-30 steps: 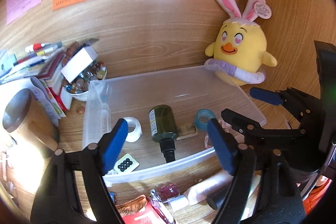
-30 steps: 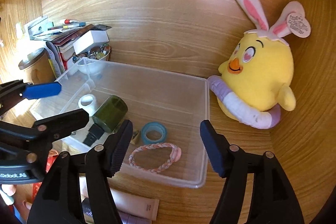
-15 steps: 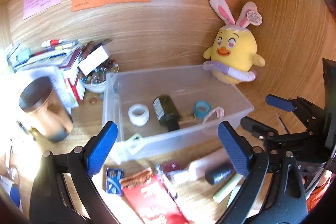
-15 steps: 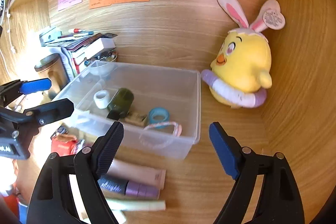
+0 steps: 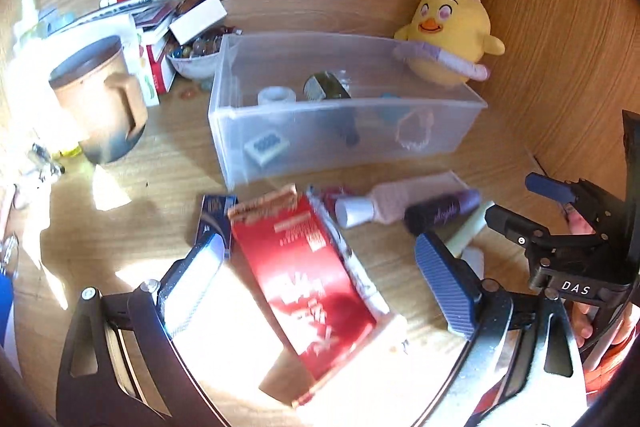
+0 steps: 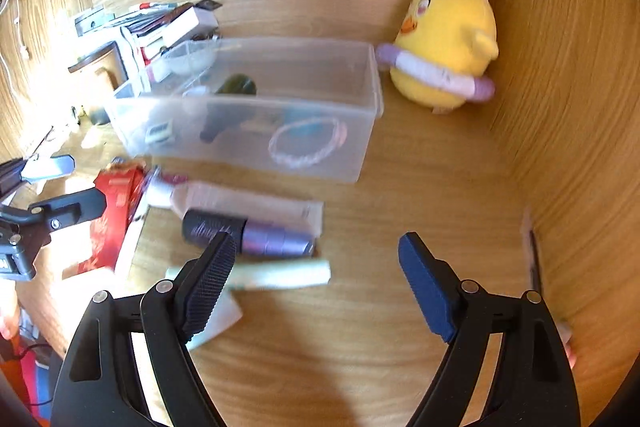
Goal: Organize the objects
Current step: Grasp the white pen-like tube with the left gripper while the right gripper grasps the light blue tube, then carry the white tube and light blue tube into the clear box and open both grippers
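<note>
only thing I can actually read is "DAS" on the right gripper [image 5: 552, 227] body, right of the red box [image 5: 304, 267]; the box's own print is blurred.

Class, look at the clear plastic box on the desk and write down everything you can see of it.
The box is a long, open-topped bin of cloudy see-through plastic with a thin rim. It stands upright on the wooden desk, near the back wall. Inside lie a white tape roll, a dark green bottle on its side, a blue tape roll, a pink braided band and a small white card with dark dots. A yellow chick toy sits at its right end.
</note>
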A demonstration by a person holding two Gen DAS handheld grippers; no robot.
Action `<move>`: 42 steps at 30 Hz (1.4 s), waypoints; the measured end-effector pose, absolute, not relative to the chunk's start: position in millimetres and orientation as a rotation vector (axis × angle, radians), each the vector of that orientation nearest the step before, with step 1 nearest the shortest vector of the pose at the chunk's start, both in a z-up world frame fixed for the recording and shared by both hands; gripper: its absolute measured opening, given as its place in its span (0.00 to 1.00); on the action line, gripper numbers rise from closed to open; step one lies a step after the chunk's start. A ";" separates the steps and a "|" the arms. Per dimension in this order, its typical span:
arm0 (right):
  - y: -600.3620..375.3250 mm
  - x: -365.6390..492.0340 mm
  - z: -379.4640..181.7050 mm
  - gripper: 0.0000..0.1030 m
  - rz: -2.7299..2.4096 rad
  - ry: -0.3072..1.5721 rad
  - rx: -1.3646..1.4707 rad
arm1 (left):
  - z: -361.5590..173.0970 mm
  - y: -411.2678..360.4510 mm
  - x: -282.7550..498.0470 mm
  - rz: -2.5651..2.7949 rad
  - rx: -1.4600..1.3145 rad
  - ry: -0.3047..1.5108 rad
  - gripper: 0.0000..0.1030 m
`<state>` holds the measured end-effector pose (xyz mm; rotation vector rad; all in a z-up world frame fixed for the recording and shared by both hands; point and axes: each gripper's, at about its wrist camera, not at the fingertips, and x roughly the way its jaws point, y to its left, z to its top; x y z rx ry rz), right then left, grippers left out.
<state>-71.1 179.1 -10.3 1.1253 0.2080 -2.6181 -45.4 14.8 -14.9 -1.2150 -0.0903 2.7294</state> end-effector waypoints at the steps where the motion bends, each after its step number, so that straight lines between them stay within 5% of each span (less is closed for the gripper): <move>1: 178.5 -67.3 -12.6 0.79 -2.606 0.191 1.135 | -17.2 14.2 -40.1 2.726 -1.216 -0.096 0.95; 9: 162.8 -47.8 -30.6 0.79 -2.494 0.116 1.199 | -34.4 8.6 -10.2 2.710 -1.249 -0.120 0.94; 13: 151.0 -38.5 -39.5 0.79 -2.467 0.128 1.209 | -40.7 7.9 0.0 2.716 -1.262 -0.122 0.76; 20: 144.0 -30.3 -46.7 0.78 -2.498 0.163 1.179 | -52.2 17.3 10.4 2.700 -1.264 -0.092 0.63; 33: 154.2 -26.6 -46.1 0.33 -2.556 0.219 1.133 | -55.0 19.7 9.3 2.734 -1.268 -0.028 0.16; 35: 156.5 -27.8 -45.8 0.23 -2.561 0.218 1.128 | -53.6 17.5 8.8 2.739 -1.262 -0.046 0.14; 42: 166.6 -32.2 -43.7 0.22 -2.532 0.130 1.134 | -42.9 16.1 3.5 2.745 -1.226 -0.079 0.14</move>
